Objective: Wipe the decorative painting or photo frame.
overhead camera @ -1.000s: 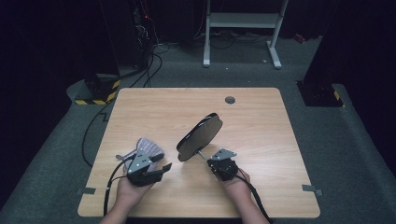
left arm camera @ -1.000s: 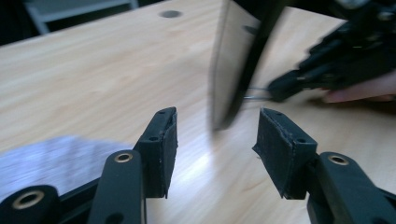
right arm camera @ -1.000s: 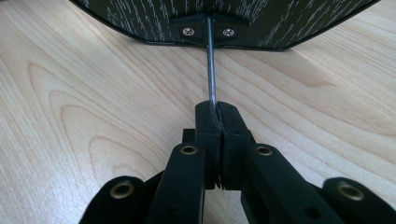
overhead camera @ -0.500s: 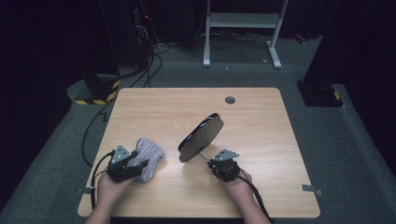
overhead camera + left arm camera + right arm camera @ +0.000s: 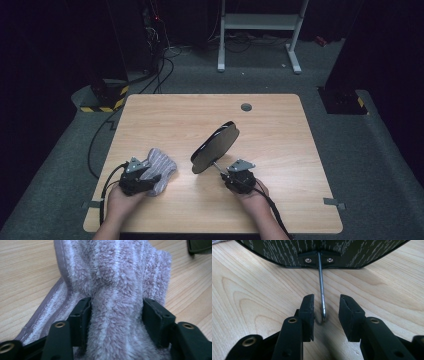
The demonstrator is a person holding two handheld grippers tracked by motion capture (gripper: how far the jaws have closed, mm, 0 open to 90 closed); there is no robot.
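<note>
A striped grey-lilac towel (image 5: 159, 165) lies bunched at the near left of the wooden table (image 5: 175, 115). My left gripper (image 5: 150, 179) has just been closing, and its pads (image 5: 81, 315) press a thick fold of the towel (image 5: 115, 272). Right of it, a dark oval board (image 5: 215, 147) stands tilted on a thin metal rod (image 5: 320, 277) that ends in a hook. My right gripper (image 5: 226, 175) has just been opening. In the right gripper view the rod runs between the jaws of this gripper (image 5: 326, 307), and neither pad touches it.
A round grommet hole (image 5: 246, 106) sits near the table's far edge. Behind the table stand a white metal frame (image 5: 260, 22) and, to the left, floor cables (image 5: 150, 75) and a yellow-black striped block (image 5: 105, 95).
My left hand has moved left and down, so the gripper now lies low beside the towel. The right gripper's jaws have parted from the rod. The oval board has kept its place.
</note>
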